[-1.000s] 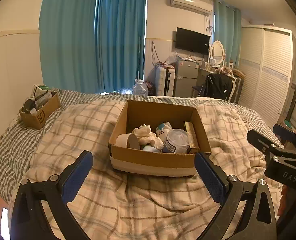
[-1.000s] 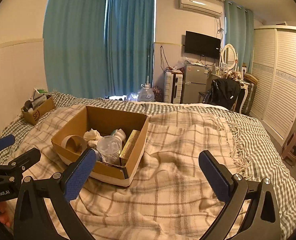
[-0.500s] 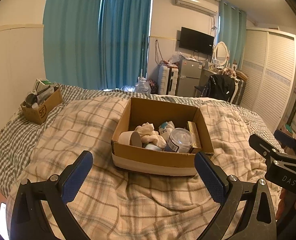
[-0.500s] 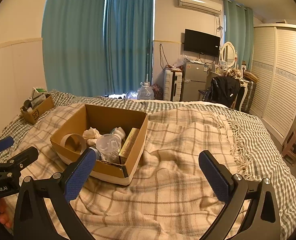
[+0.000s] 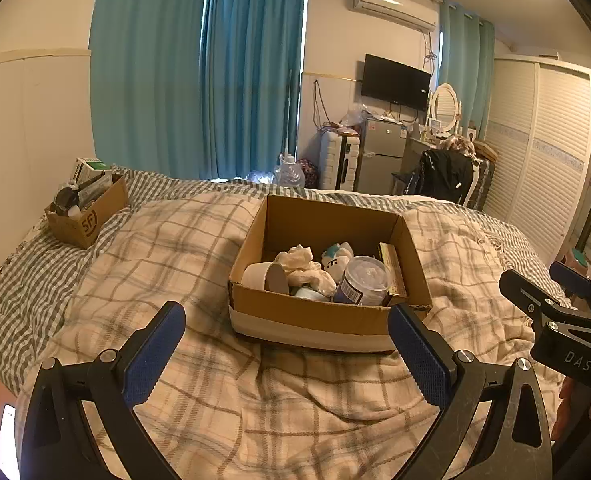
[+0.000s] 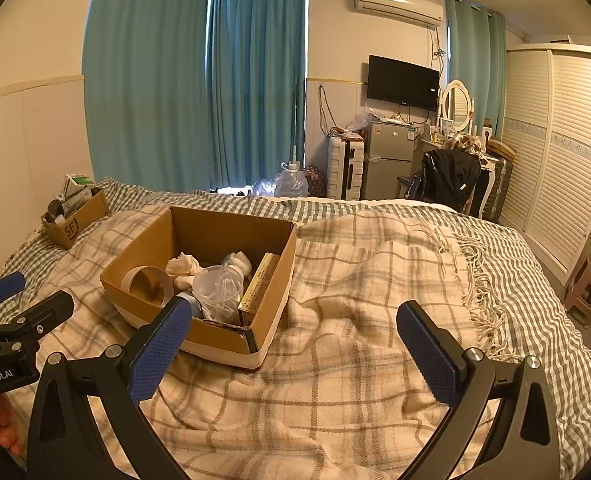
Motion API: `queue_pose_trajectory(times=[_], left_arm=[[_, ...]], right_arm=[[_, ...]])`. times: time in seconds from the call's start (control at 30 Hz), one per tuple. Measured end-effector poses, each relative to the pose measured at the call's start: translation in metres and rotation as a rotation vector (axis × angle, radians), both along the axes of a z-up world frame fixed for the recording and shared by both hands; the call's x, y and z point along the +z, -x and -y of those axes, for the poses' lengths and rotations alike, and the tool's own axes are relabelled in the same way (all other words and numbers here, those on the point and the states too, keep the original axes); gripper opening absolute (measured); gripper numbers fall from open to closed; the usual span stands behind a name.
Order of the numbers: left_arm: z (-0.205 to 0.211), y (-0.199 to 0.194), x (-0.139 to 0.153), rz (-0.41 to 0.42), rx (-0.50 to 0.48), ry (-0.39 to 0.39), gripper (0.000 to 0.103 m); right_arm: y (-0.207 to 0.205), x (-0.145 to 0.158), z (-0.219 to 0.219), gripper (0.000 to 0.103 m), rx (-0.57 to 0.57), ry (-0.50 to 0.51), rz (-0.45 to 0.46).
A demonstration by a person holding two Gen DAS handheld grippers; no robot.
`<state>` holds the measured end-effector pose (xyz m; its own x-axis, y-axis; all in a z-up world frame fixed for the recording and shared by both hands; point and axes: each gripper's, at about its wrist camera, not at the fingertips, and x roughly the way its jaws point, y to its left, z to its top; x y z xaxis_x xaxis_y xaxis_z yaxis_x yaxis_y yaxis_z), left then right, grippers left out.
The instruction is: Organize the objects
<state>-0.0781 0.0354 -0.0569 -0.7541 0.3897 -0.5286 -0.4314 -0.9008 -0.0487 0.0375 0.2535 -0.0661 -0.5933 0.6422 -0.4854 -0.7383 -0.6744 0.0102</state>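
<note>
Left wrist view, left gripper [image 5: 286, 326] level before cardboard box [image 5: 327, 322], both grippers' jaws released.

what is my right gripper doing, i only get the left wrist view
Observer: The right gripper is open and holds nothing. It hangs over the blanket, just right of the box.
Operator: is that white ring in the box a cup or tape
Observer: It is a tape roll. The right wrist view looks straight through its hollow brown core.
Operator: whats in the clear tub
Observer: Thin white sticks show through the lid of the tub. They are probably cotton swabs.
</note>
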Motion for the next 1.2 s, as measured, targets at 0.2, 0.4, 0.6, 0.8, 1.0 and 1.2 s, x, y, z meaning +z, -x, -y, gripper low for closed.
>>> queue_pose_trajectory(times=[0.2, 0.4, 0.6, 0.8, 1.0, 1.2], left_arm=[[-0.0027, -0.0013, -0.0011, -0.002, -0.016, 0.019, 0.103], [-0.0014, -0.0003, -0.0028, 0.011, -0.006, 0.015, 0.103], [0.0041, 0.0014, -0.0029, 0.016, 0.011, -0.005, 0.103], [0.0043, 0.001, -0.0031, 0.011, 0.004, -0.003, 0.103], [0.0031, 0.0013, -0.0032, 0.016, -0.001, 0.004, 0.103], [0.0027, 0.001, -0.0047, 0.014, -0.009, 0.01, 0.103]], right_arm=[[0.0002, -0.0012, 0.0009, 0.103, 0.001, 0.002, 0.003], [0.0021, -0.0034, 0.0021, 0.103, 0.004, 0.006, 0.009], [0.0038, -0.0053, 0.0021, 0.103, 0.004, 0.009, 0.017], [0.004, -0.0055, 0.002, 0.102, 0.005, 0.009, 0.019], [0.0041, -0.0057, 0.0021, 0.103, 0.005, 0.01, 0.02], [0.004, -0.0069, 0.0022, 0.103, 0.008, 0.012, 0.021]])
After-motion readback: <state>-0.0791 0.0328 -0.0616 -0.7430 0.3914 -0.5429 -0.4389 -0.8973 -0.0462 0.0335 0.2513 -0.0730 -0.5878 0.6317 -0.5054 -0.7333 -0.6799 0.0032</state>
